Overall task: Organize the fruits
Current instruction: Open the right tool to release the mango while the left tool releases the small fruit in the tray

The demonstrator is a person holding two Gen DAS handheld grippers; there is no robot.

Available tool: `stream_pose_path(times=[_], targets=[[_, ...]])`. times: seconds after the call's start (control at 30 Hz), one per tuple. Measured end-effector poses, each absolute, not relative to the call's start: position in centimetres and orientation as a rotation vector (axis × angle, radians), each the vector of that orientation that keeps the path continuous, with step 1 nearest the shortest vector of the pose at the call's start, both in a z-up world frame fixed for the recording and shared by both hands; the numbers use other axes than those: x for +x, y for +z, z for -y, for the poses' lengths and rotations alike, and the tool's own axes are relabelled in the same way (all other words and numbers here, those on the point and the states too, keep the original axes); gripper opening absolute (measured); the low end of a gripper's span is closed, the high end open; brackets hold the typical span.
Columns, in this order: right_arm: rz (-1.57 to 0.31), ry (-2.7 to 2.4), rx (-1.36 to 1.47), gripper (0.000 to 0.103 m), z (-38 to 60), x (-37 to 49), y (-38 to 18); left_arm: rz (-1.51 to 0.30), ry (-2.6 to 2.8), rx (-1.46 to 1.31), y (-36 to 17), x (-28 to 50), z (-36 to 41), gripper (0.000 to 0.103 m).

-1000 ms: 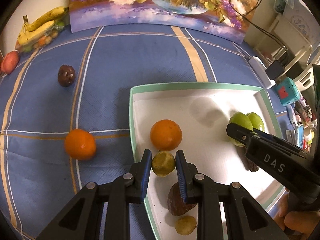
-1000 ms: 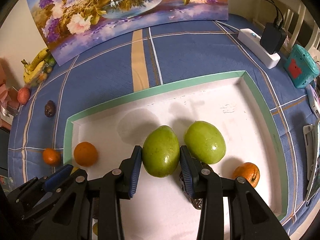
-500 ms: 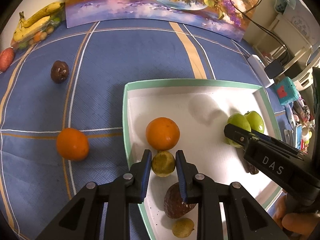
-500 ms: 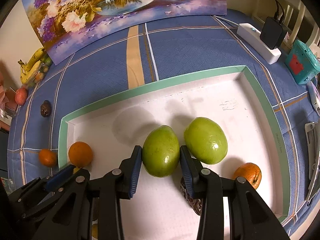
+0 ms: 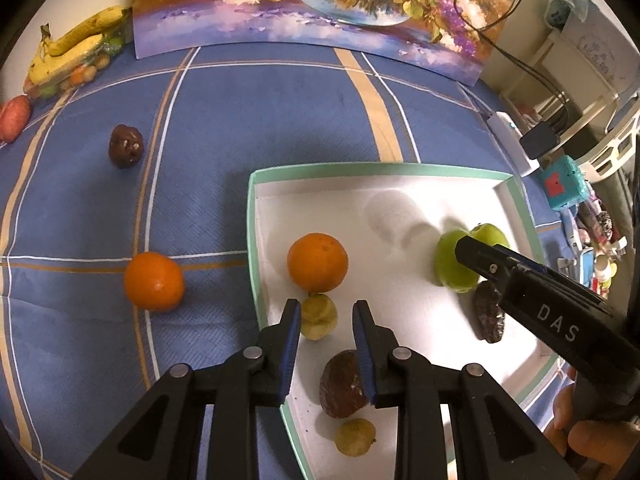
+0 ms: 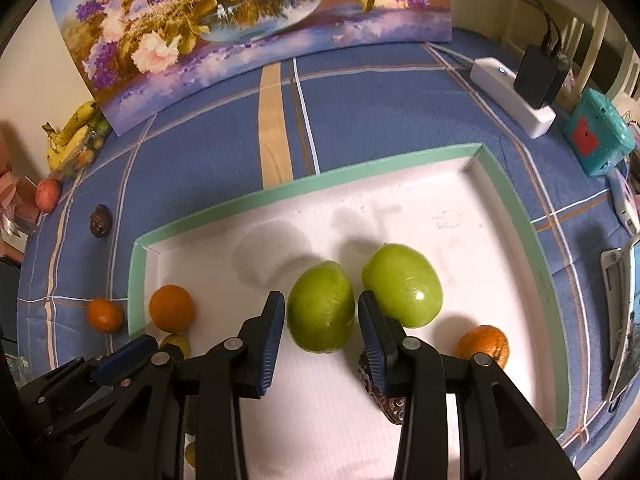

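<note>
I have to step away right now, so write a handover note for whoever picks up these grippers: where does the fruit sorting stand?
Left gripper: jaws opening, the lime between them, lying in the tray beside an orange.
Right gripper: pads flank a green fruit in the tray; cannot tell if it is gripped.
Done, in the tray: second green fruit, small orange, brown fruit, dark fruit, yellow fruit.
Left: loose orange and loose dark fruit on the cloth; bananas at the far corner.
</note>
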State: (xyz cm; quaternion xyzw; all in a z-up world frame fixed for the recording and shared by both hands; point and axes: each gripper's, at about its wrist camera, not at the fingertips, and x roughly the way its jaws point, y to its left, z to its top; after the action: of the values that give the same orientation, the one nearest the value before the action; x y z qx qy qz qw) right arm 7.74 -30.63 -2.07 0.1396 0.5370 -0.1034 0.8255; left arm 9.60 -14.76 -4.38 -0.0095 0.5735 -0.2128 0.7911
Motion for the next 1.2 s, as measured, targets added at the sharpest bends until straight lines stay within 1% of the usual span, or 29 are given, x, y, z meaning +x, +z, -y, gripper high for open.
stream_pose_path(times=[0.27, 0.53, 1.2], targets=[[-1.089, -0.226, 0.306, 0.04, 30.9, 6.7, 0.2, -1.189, -0.472, -0.028, -2.2, 9.1, 14.3, 0.03], [-1.065, -0.208, 0.31, 0.04, 30.7, 5.8, 1.7, -1.181, -0.456, -0.038, -1.6, 8.8, 13.6, 0.032], [-1.077, -0.163, 0.312, 0.04, 29.7, 5.7, 1.3, -1.176, -0.369, -0.14, -0.9, 9.2, 10.4, 0.032]])
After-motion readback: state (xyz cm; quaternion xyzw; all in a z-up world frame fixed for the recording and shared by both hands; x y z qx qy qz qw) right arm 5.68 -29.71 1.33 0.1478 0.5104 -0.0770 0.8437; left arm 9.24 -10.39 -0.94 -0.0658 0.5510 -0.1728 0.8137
